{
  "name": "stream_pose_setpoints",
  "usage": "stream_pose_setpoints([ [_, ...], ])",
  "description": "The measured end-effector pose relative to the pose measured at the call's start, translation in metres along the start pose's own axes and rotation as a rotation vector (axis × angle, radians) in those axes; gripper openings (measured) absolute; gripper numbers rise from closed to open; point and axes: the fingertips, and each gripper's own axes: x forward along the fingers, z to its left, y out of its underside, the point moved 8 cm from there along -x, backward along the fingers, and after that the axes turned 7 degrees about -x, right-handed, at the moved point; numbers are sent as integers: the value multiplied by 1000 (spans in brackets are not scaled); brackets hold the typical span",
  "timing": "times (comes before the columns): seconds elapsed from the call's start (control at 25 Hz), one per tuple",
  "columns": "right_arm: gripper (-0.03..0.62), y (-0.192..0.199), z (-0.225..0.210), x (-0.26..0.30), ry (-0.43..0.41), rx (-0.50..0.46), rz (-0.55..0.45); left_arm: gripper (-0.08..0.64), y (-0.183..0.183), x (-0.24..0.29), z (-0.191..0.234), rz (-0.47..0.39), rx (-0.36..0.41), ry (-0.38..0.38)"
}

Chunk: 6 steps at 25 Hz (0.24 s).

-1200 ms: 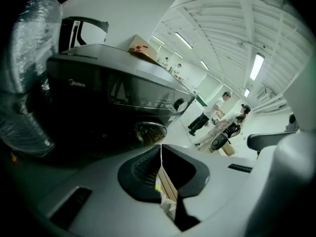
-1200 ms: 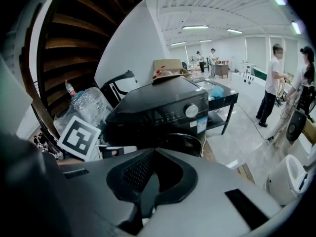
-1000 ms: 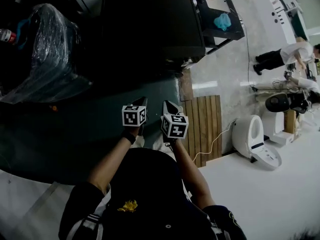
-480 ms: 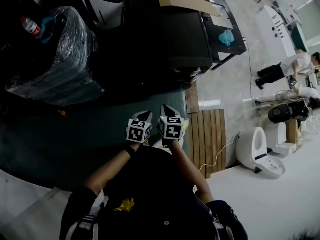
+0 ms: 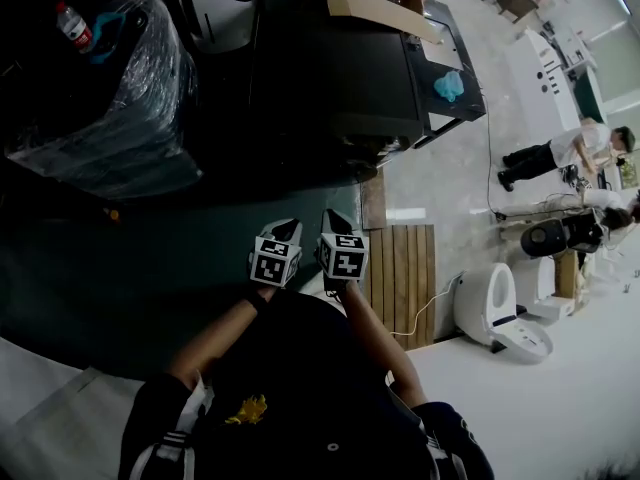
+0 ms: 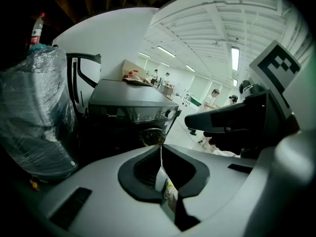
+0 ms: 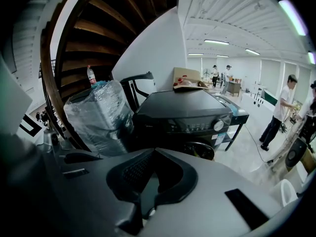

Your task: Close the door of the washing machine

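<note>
The black front-loading washing machine (image 5: pixel 340 78) stands beyond both grippers. Its round door (image 7: pixel 200 149) lies flat against the front, below the control panel, and also shows as the dark round door (image 6: pixel 152 135) in the left gripper view. My left gripper (image 5: pixel 288 228) and right gripper (image 5: pixel 335 218) are held side by side close to the person's chest, well short of the machine and touching nothing. The left gripper (image 6: pixel 160 146) has its jaws pressed together with nothing between them. The right gripper (image 7: pixel 153 150) is likewise shut and empty.
A plastic-wrapped appliance (image 5: pixel 110 88) with a bottle (image 5: pixel 72 26) on top stands left of the machine. A cardboard box (image 5: pixel 375 8) lies on the machine and a blue cloth (image 5: pixel 448 85) on a stand beside it. A wooden slat platform (image 5: pixel 405 278), a toilet (image 5: pixel 490 308) and people (image 5: pixel 560 153) are to the right.
Both grippers have drawn back from the machine toward the person's body and now sit closer together. Their jaws stayed shut throughout.
</note>
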Motion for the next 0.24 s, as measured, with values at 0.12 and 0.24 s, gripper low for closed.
stream_pose_setpoints([
  [0.12, 25, 1, 1, 0, -3, 7, -8, 23, 3, -2, 1, 11, -4, 0],
  [0.24, 25, -2, 0, -3, -2, 8, -15, 23, 2, -2, 5, 26, -10, 3],
])
